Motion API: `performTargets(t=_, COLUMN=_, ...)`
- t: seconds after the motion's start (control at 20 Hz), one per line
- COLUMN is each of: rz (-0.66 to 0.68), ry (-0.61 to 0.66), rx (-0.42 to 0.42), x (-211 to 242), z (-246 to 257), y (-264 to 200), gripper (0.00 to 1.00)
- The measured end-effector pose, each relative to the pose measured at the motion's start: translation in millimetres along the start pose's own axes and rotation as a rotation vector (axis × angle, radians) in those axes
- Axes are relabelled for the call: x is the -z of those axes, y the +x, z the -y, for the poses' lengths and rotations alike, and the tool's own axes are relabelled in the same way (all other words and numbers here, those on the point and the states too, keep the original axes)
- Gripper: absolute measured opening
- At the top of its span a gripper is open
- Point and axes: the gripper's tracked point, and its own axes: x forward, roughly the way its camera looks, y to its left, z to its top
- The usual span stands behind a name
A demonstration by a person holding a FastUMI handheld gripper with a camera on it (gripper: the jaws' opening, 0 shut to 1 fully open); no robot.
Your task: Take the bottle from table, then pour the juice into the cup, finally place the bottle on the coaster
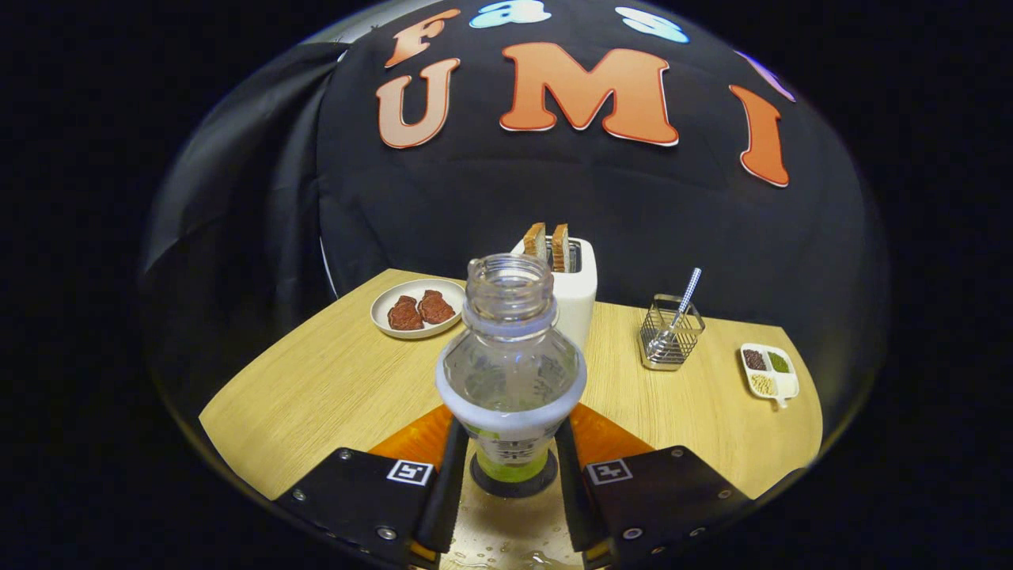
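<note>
While upright, fingers point(506, 475) clamp the bottle point(510, 372).

1 bottle point(510, 360), 2 toast slices point(548, 245), 2 meat pcs point(420, 310), 1 toaster point(575, 294)

The gripper point(506, 483) reaches forward over the near edge of the table point(316, 388), level with its top. Its two fingers point(447, 483) run roughly parallel, drawn in close, each pressing a side of the bottle point(510, 364), which stands upright between them.
</note>
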Motion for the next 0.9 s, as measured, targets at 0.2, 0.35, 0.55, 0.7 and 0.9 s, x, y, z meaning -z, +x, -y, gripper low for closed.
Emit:
performTargets(t=0.2, rz=-0.037, ry=0.009, rx=0.000, x=16.8, z=5.3, y=14.2, gripper=0.56)
performTargets(t=0.35, rz=-0.051, ry=0.001, rx=-0.002, x=26.6, z=6.4, y=18.6, gripper=0.57)
performTargets(t=0.55, rz=-0.062, ry=-0.006, rx=-0.006, x=31.7, z=4.2, y=19.3, gripper=0.62)
performTargets(t=0.7, rz=-0.039, ry=-0.006, rx=-0.029, x=27.8, z=-4.6, y=10.6, gripper=0.69)
performTargets(t=0.9, rz=-0.029, ry=-0.027, rx=-0.015, x=20.4, z=-2.7, y=-8.1, gripper=0.98)
